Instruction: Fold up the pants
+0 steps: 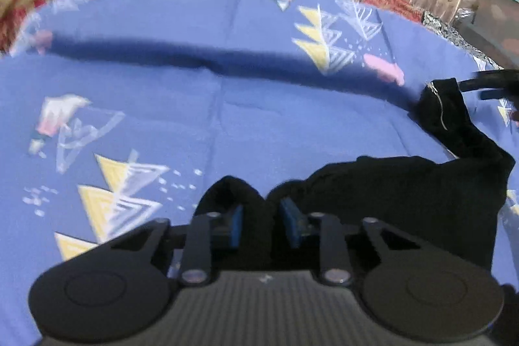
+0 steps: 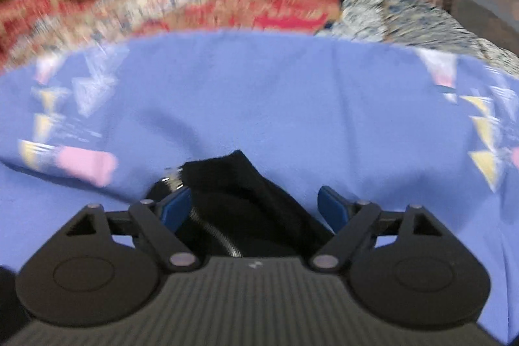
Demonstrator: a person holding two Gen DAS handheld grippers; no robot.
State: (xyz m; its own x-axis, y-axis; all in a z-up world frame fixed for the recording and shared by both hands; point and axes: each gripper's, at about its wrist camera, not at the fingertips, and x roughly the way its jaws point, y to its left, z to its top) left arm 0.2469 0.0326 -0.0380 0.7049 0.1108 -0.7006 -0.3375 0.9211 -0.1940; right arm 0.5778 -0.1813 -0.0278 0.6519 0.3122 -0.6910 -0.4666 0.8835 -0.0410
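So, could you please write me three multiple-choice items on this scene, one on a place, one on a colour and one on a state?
1. Where do the black pants lie?
A. On a blue patterned bedsheet
B. On a wooden floor
C. In a basket

2. What colour are the pads on the gripper fingers?
A. Red
B. Blue
C. White

3. How do the two grippers stand?
A. Both wide open, clear of the cloth
B. Left gripper closed on the pants, right gripper open around them
C. Both closed on nothing

Answers:
1 A: the bedsheet spreads under the dark cloth in both views.
2 B: blue pads flank the fabric on each gripper.
3 B: the left gripper pinches a bunch of pants between near-touching pads, while the right gripper has a wide gap with fabric and zipper lying loose inside.
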